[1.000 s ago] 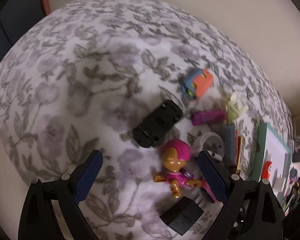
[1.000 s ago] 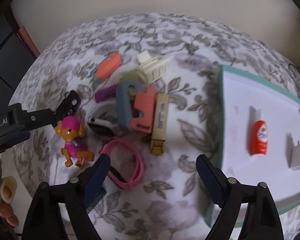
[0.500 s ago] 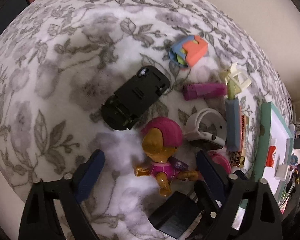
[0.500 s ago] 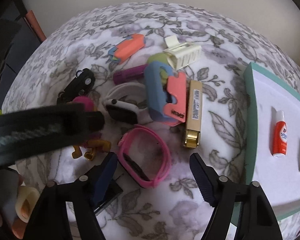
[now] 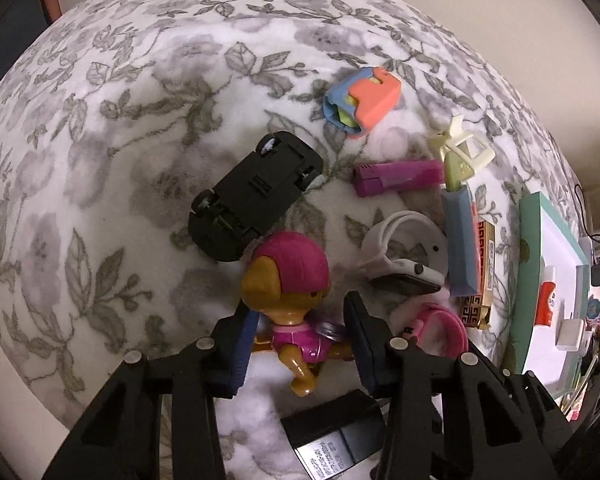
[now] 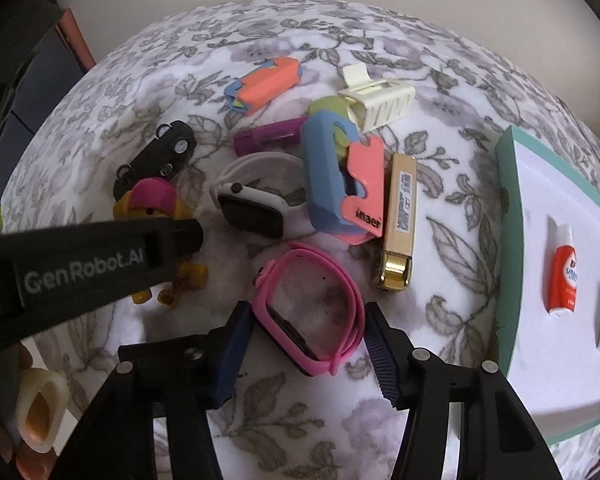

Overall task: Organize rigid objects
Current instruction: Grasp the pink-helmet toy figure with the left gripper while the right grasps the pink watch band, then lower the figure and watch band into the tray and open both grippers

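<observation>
A toy dog (image 5: 288,280) with a pink helmet lies on the flowered cloth. My left gripper (image 5: 298,310) points down over it, and its jaws are closing with the dog's pink body between the pads. I see no firm squeeze. A pink watch band (image 6: 312,312) lies just right of the toy. My right gripper (image 6: 308,310) straddles that band. Its jaws are closing too, with the pads right at the band's two sides. One of the left gripper's fingers (image 6: 100,264) crosses the toy dog (image 6: 152,200) in the right wrist view.
Around them lie a black toy car (image 5: 256,196), a white smartwatch (image 6: 252,208), a purple tube (image 5: 396,172), colourful blocks (image 6: 268,84), a cream hair claw (image 6: 380,100) and a gold box (image 6: 400,216). A teal-rimmed tray (image 6: 508,220) on the right holds a red tube (image 6: 562,268).
Both grippers have come down closer to the cloth and their jaws have narrowed, the left around the toy dog, the right around the pink band. The left finger now crosses the right view.
</observation>
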{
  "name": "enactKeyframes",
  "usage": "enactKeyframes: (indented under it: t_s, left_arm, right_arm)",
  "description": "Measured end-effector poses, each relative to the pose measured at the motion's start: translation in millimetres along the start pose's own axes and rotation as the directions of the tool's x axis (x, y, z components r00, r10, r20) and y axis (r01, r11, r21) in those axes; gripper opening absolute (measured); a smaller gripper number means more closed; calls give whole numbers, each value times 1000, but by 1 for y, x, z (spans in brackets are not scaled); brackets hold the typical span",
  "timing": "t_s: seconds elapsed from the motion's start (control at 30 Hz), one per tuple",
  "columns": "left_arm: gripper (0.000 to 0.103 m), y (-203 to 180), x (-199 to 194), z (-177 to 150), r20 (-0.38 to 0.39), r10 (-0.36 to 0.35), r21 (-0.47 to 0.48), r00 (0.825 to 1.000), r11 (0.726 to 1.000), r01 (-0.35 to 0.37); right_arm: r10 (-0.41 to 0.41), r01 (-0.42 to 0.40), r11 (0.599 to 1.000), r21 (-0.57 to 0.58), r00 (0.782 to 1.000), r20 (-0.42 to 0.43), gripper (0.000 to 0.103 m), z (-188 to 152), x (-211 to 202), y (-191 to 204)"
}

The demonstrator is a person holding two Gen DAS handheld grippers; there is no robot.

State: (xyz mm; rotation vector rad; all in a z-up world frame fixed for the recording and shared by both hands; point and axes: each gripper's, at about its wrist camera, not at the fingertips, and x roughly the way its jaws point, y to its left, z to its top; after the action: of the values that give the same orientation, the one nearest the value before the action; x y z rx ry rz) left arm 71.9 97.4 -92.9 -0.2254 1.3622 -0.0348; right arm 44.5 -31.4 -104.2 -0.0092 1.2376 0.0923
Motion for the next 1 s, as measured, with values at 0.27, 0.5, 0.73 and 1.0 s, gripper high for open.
enactKeyframes:
  t_s: [0.27,0.5,0.73,1.0]
  left_arm:
    - [45,-7,-27,-10,56,-40,6,998,999,40]
    - [45,-33,-71,-10,169,-56,70,984,997,45]
    - [45,-83,-98,-9,209,-96,178,973,982,58]
    - [45,-148,-89,-22,147,-107,302,983,951,59]
  right_arm:
    - [73,-75,987,139,997,18,59,0,-24,-34]
    - [85,-106,964,243,992,97,59,0,-66,-63]
    - [-62,24,946,323,992,109,59,-3,-96,-100]
    - [-33,0,848,529,998,53,59,-20,-94,-175]
